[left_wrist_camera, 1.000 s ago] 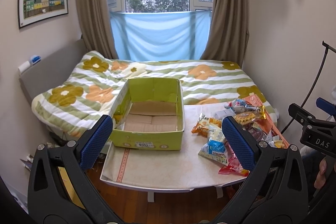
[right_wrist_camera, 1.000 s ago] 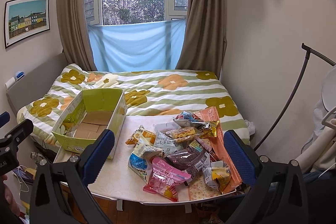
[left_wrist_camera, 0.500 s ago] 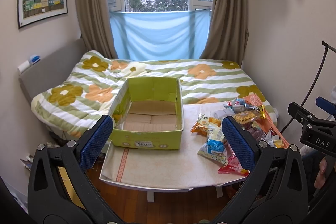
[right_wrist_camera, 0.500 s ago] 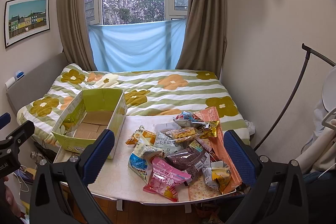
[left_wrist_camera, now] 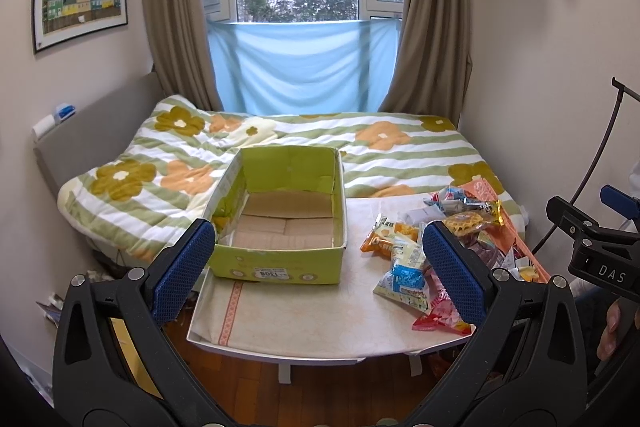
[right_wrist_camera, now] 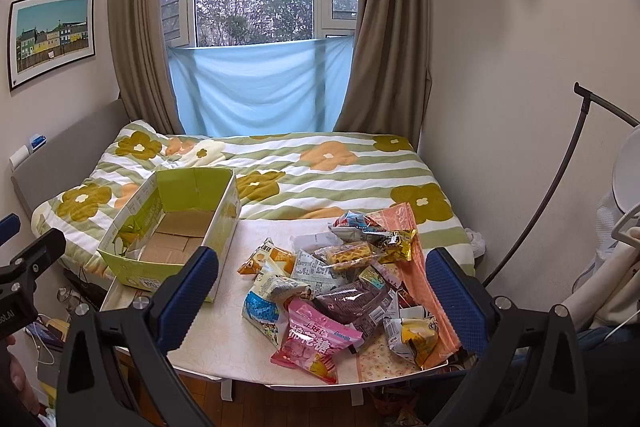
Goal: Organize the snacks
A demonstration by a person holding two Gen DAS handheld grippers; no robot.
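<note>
An empty yellow-green cardboard box (left_wrist_camera: 280, 259) stands on the left of a small white table (left_wrist_camera: 304, 323); it also shows in the right wrist view (right_wrist_camera: 160, 267). A heap of snack packets (right_wrist_camera: 340, 283) lies on the table's right half, also seen in the left wrist view (left_wrist_camera: 416, 259). A pink packet (right_wrist_camera: 316, 343) is nearest the front edge. My left gripper (left_wrist_camera: 318, 271) is open and empty, held back from the table before the box. My right gripper (right_wrist_camera: 320, 299) is open and empty, held back before the snack heap.
A bed with a green-striped flowered quilt (left_wrist_camera: 320, 147) lies right behind the table. Curtains and a window stand at the back. A wall closes the right side, with a curved metal stand (right_wrist_camera: 560, 207) beside it. Wooden floor (left_wrist_camera: 320, 379) shows below the table's front edge.
Both views have hardly shifted; the box and snacks sit where they were. Both grippers remain open.
</note>
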